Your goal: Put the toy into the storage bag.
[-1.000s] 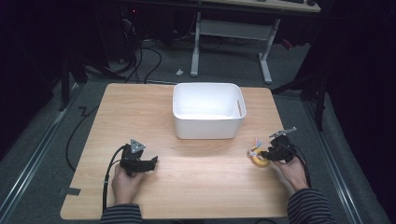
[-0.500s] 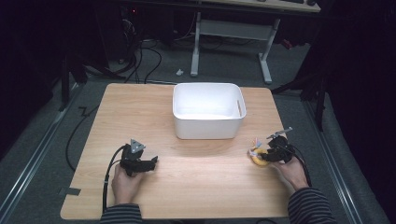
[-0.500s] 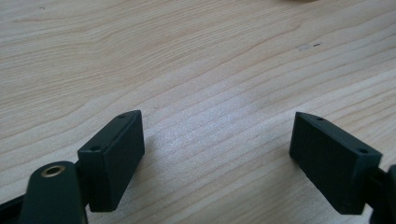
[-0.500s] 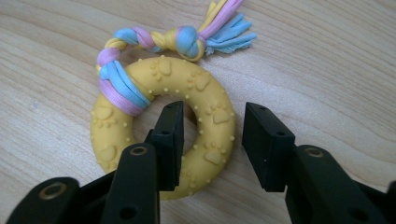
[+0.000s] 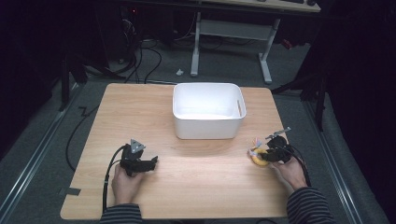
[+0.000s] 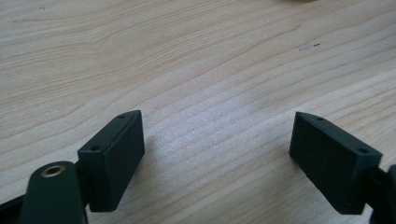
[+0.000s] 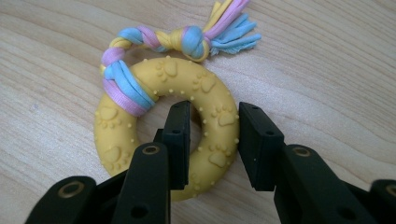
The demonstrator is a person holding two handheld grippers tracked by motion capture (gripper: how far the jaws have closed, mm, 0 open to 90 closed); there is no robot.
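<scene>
The right gripper [image 7: 210, 142] has its fingers [image 7: 258, 144] squeezed onto one side of the yellow ring toy [image 7: 166, 135]: one finger is poked down through the hole and the other is on the outside, so the rubber sits tight between them. These fingers have just been closing, and now they pinch the ring. The toy has little paw marks on it and a pink, blue and yellow rope [image 7: 187, 42] tied round its far side, with the loose ends fanned out on the wood. It lies flat on the worktop [image 5: 196, 186] close to the right edge, a bit nearer the front than the middle. The left gripper [image 6: 217, 156] has its fingers wide apart with nothing between them, just bare wood under them, and it rests near the front left part of the worktop. A white bin [image 5: 208, 128] stands in the middle toward the back edge, well apart from the toy, and it looks empty. So the grab looks done, but the toy is not lifted yet. I think what is left is to pick it up, carry it over to the bin and let it go inside
</scene>
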